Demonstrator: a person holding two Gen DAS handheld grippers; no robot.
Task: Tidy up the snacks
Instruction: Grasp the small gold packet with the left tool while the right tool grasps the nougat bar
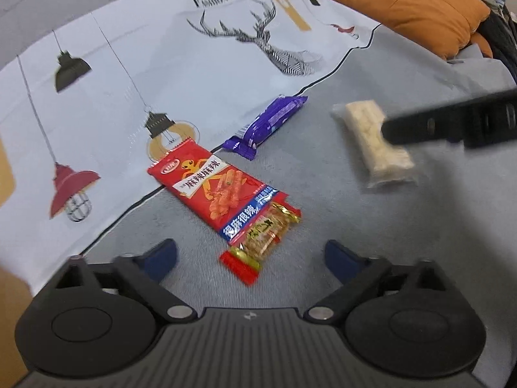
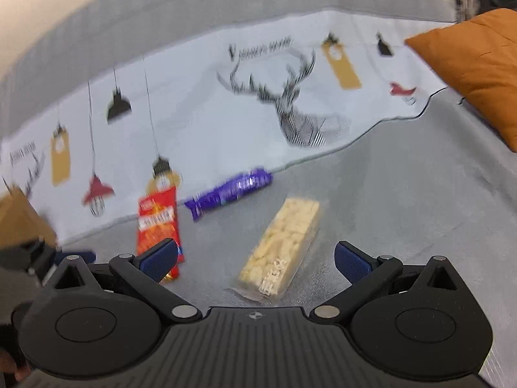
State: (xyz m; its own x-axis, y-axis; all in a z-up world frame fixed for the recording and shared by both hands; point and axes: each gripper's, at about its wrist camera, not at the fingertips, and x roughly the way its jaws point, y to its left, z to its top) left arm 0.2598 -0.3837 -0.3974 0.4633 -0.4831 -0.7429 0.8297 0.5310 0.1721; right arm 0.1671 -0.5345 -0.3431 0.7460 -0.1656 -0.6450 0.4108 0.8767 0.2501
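Several snacks lie on a grey cloth. A red spicy-strip packet (image 1: 215,186) lies ahead of my open left gripper (image 1: 252,255). A small gold-and-red candy bar (image 1: 261,239) rests on its near end, between my left fingers. A purple wafer packet (image 1: 268,123) lies farther back. A pale rice-crisp bar in clear wrap (image 1: 376,139) lies to the right. In the right wrist view, my open right gripper (image 2: 257,258) straddles the rice-crisp bar (image 2: 281,245), with the red packet (image 2: 158,223) and the purple packet (image 2: 231,192) to the left.
A white cloth printed with lamps and a deer (image 1: 265,42) covers the back of the surface. An orange cushion (image 1: 416,9) sits at the back right, also in the right wrist view (image 2: 478,71). A cardboard box (image 2: 19,216) is at the left.
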